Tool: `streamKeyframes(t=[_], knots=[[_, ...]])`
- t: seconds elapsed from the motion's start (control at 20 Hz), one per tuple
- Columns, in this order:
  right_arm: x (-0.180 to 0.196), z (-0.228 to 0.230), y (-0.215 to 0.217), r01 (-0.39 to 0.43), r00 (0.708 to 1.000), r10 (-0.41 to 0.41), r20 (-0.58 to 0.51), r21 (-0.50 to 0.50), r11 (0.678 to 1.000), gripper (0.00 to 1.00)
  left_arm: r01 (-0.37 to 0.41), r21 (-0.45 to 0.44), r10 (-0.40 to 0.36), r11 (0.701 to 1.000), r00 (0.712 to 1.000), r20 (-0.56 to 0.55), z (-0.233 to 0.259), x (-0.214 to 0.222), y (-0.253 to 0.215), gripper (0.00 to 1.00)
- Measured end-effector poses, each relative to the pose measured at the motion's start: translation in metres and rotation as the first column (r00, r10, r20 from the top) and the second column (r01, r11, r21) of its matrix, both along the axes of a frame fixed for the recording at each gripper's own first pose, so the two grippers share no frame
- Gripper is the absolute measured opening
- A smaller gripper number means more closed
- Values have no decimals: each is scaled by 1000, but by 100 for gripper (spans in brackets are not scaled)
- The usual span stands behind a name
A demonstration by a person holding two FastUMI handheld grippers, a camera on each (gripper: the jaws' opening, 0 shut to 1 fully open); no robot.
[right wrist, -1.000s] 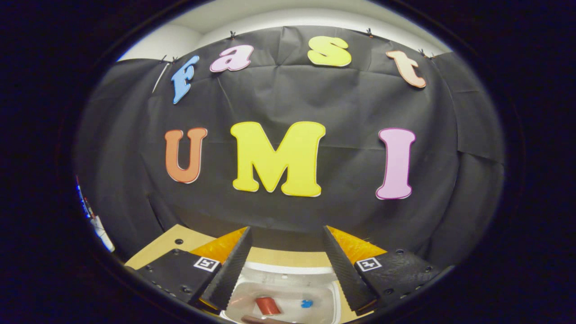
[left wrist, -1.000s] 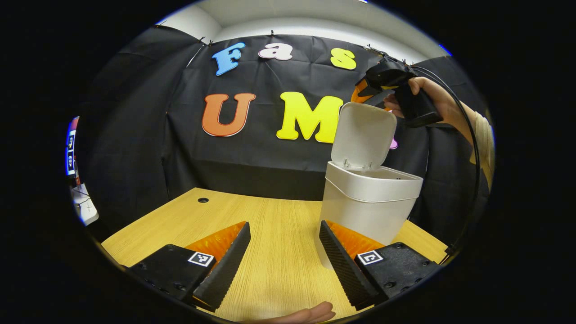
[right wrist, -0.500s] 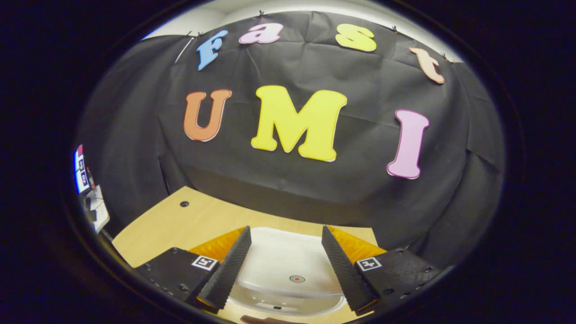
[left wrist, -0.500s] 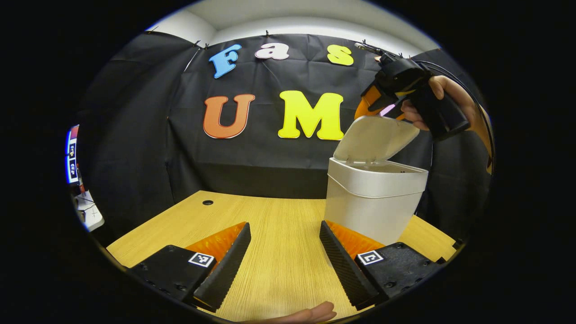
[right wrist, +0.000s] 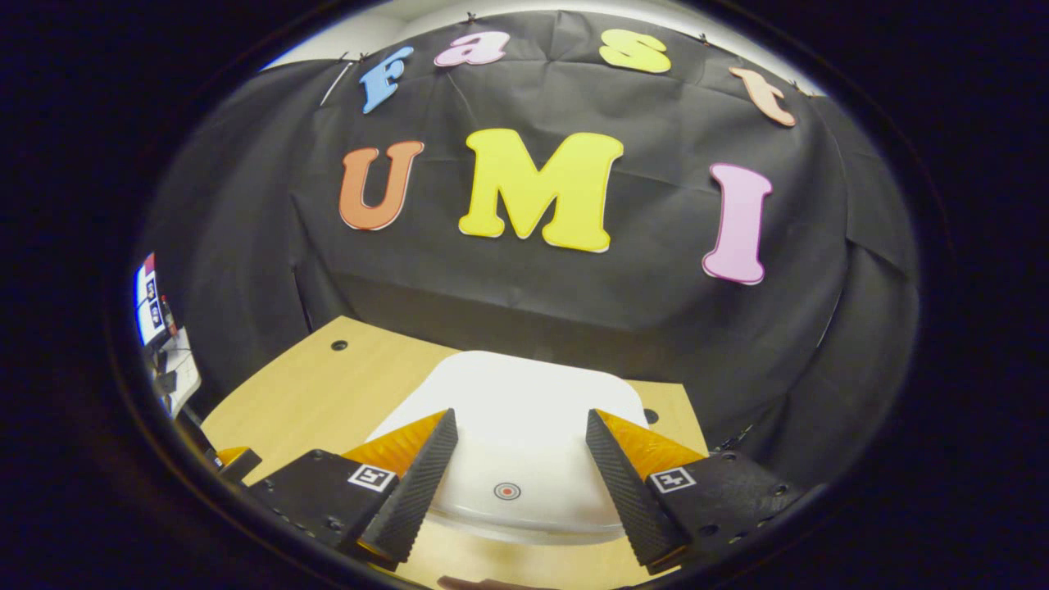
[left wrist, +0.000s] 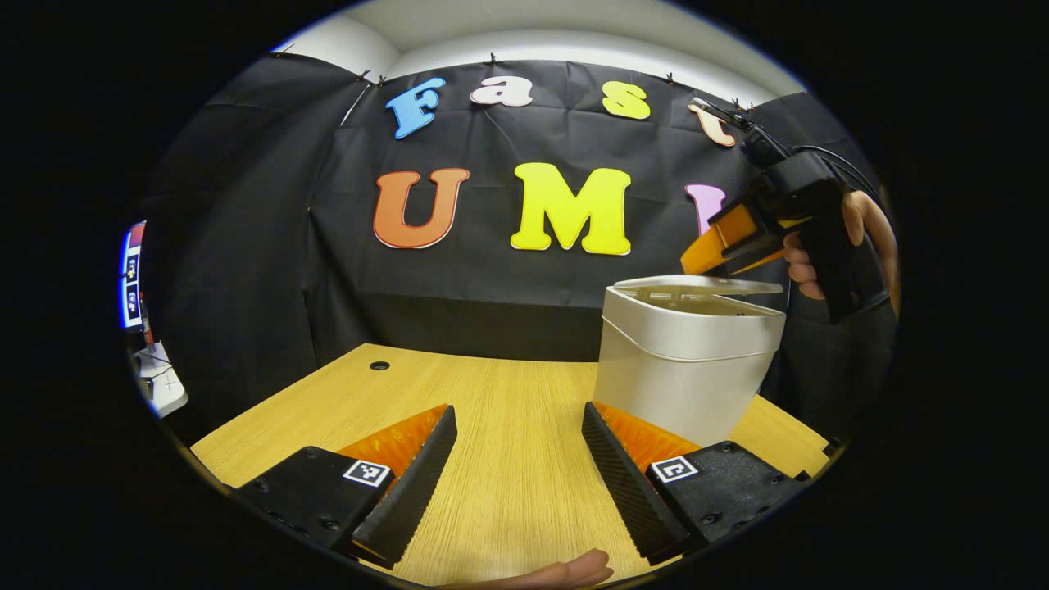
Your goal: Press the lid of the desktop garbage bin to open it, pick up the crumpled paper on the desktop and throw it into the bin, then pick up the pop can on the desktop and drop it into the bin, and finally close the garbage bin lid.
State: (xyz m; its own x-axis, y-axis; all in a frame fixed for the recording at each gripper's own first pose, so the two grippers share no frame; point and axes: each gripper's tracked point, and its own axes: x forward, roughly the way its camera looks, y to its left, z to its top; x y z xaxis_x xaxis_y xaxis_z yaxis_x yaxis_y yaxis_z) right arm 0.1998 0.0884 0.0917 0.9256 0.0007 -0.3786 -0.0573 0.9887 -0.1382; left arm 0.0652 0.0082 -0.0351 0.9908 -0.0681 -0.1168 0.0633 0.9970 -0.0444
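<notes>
The white desktop bin (left wrist: 684, 369) stands on the wooden desk at the right of the left gripper view. Its lid (left wrist: 697, 286) lies almost flat, with a thin gap left above the rim. My right gripper (left wrist: 725, 246), held by a hand, hovers just above the lid's far right edge. In the right gripper view the lid (right wrist: 516, 418) spreads below my open right gripper (right wrist: 518, 463), a small round mark on it between the fingers. My left gripper (left wrist: 516, 475) is open over bare desk, left of the bin. The bin's contents are hidden.
The wooden desk (left wrist: 492, 410) has a cable hole (left wrist: 379, 365) at its back left and another (right wrist: 651, 415) behind the bin. A monitor and white items (left wrist: 152, 360) sit off the desk's left edge. Black cloth walls the back and sides.
The lid has swung down from upright to nearly flat, covering the can and paper inside. The right gripper came down and to the right with it. The left gripper has not moved.
</notes>
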Motion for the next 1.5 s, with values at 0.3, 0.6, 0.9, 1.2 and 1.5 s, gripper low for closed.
streamKeyframes(t=[0.3, 0.6, 0.9, 1.2, 1.5], knots=[[-10, -17, -7, 42, 998, -38, -54, 70, 997, 98, 0, 8, 0, 1000, 1000, 15, 5, -3, 2, 99], [-22, -18, -6, 92, 994, -86, -67, 91, 992, 100, -4, 0, 4, 1000, 1000, 9, 2, -1, 5, 99], [-30, -25, -9, 67, 996, -63, -60, 79, 995, 99, -17, -2, 17, 1000, 1000, 8, 2, 0, 10, 99], [-30, -21, -10, 48, 998, -53, 44, 116, 992, 100, -34, -12, 34, 999, 999, 5, 1, 2, 16, 99], [-32, -9, -22, 4, 989, -28, 144, 162, 987, 98, -57, -15, 58, 998, 998, 25, 8, 0, 21, 99]])
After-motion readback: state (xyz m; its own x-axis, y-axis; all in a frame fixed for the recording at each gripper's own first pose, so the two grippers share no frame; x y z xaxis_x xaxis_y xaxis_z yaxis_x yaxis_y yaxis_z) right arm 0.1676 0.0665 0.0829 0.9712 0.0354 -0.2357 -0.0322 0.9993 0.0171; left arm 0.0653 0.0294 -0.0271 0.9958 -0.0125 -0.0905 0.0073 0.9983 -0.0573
